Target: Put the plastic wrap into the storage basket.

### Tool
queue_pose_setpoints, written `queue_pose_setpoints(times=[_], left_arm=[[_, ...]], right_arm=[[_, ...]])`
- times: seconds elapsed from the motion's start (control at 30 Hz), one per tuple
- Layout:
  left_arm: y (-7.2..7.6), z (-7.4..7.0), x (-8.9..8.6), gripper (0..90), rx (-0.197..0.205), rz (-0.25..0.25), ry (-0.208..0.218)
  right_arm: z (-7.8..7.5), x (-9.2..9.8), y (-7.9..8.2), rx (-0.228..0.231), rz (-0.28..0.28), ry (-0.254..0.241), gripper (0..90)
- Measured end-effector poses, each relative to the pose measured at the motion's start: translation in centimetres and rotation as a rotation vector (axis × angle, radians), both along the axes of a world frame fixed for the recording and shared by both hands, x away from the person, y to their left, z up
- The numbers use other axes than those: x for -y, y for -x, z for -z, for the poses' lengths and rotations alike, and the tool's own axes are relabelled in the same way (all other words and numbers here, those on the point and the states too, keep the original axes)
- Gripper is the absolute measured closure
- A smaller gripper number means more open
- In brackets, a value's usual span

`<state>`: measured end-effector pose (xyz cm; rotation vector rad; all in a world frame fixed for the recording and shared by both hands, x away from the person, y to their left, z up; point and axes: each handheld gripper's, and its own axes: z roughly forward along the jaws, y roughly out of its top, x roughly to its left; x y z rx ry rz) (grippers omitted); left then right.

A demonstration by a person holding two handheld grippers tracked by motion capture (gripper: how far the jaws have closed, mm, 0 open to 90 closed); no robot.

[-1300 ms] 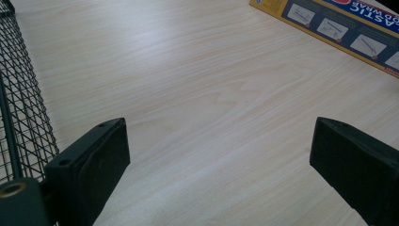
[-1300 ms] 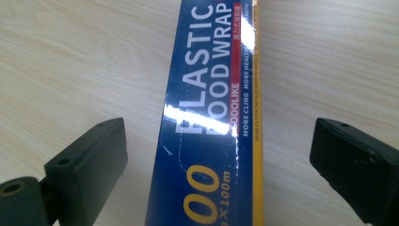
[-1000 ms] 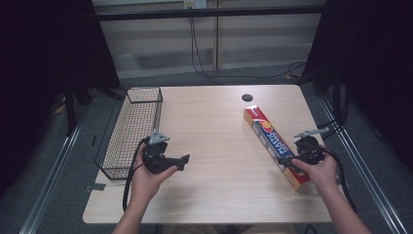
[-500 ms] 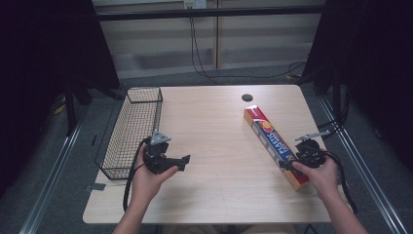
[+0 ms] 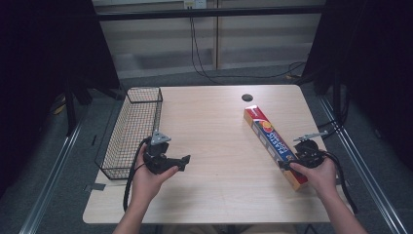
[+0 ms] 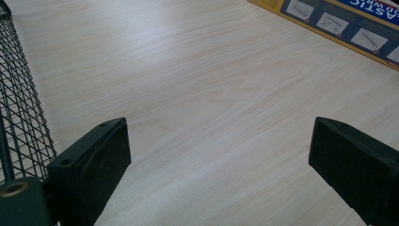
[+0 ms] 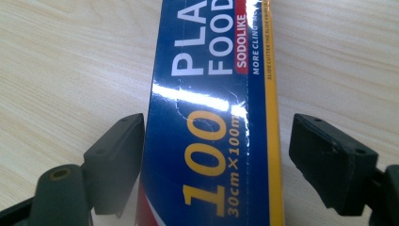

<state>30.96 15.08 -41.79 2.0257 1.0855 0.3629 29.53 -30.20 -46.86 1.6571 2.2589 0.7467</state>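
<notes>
Black jaws of the right gripper [image 7: 214,160] stand spread to either side of the plastic wrap box [image 7: 214,117], its blue top lying between them; the left jaw sits right at the box's edge and the right jaw stands a little off its yellow edge, so nothing is clamped. From the high view this gripper [image 5: 292,164] is at the near end of the box [image 5: 270,139], which lies slantwise on the right part of the table [image 5: 219,131], its far end toward a dark round hole [image 5: 247,97] and its near end not far from the table's right edge.

The left gripper [image 5: 184,163] is held over the left-front part of the table, jaws wide apart with only bare wood between them [image 6: 216,155]. The wire basket [image 5: 131,129] stands just beside it along the table's left edge, its mesh [image 6: 21,103] close to the left jaw. Open wood spreads between the two grippers, and the box [image 6: 339,21] is well apart from the left one.
</notes>
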Motion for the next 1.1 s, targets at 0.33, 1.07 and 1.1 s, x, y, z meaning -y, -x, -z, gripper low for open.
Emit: queue_pose_setpoints(times=[0.33,1.07,1.1], left_arm=[[0.0,0.1,0.0,6.3,-0.003,0.005,-0.008],[0.1,0.1,-0.1,6.7,-0.005,0.008,-0.012],[0.1,0.1,-0.1,6.7,-0.004,0.007,-0.013]], right_arm=[[0.0,-0.5,-0.3,-0.023,-0.017,0.004,32.2],[-0.1,-1.0,-0.8,-0.002,-0.026,0.069,37.7],[-0.1,-1.1,-0.8,0.003,-0.022,0.07,38.1]])
